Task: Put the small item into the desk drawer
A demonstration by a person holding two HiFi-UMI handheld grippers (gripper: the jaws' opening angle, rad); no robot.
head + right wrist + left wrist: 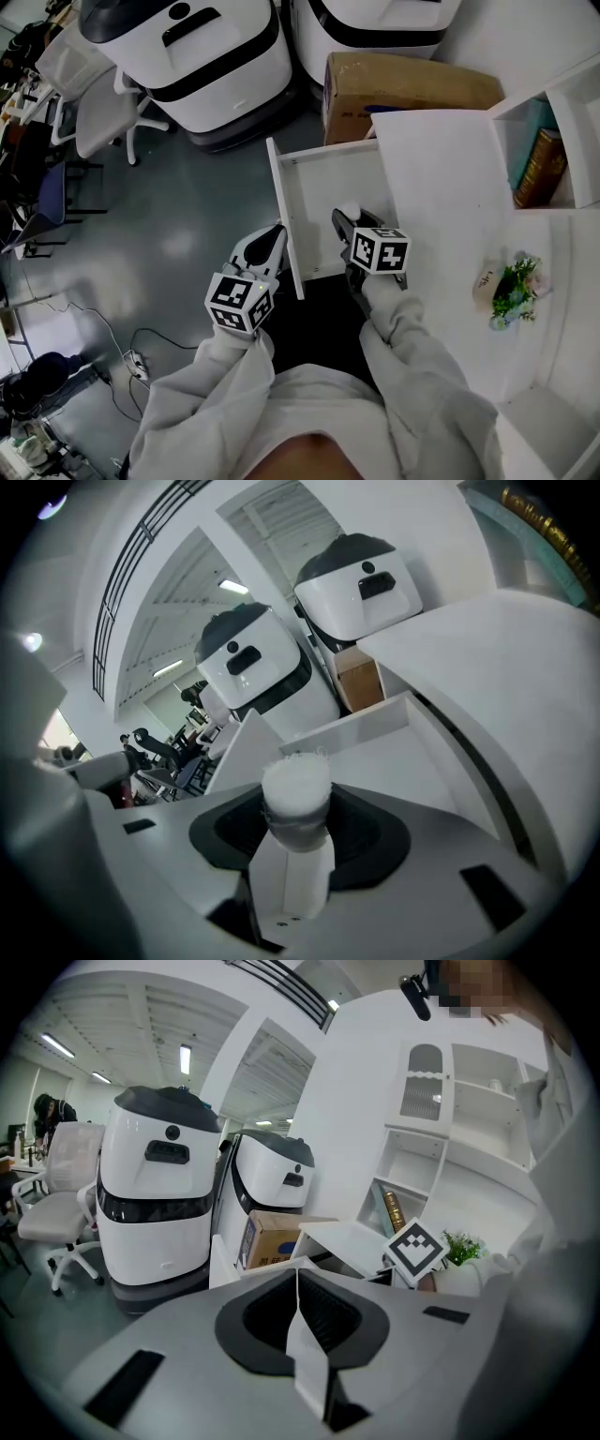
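The white desk drawer (314,192) stands pulled open under the desktop (441,178). My right gripper (349,219) hovers over the drawer's near part, shut on a small white round item (349,209). In the right gripper view the item (296,785) sits upright between the jaws, with the drawer's floor (403,761) just beyond it. My left gripper (275,236) is by the outer face of the drawer front, to the left of the drawer. Its jaws meet with nothing between them in the left gripper view (298,1283).
A cardboard box (403,89) and two large white robots (197,56) stand on the floor behind the drawer. An office chair (98,112) is at the left. On the desk sit a small plant (514,286) and a shelf with a book (542,169).
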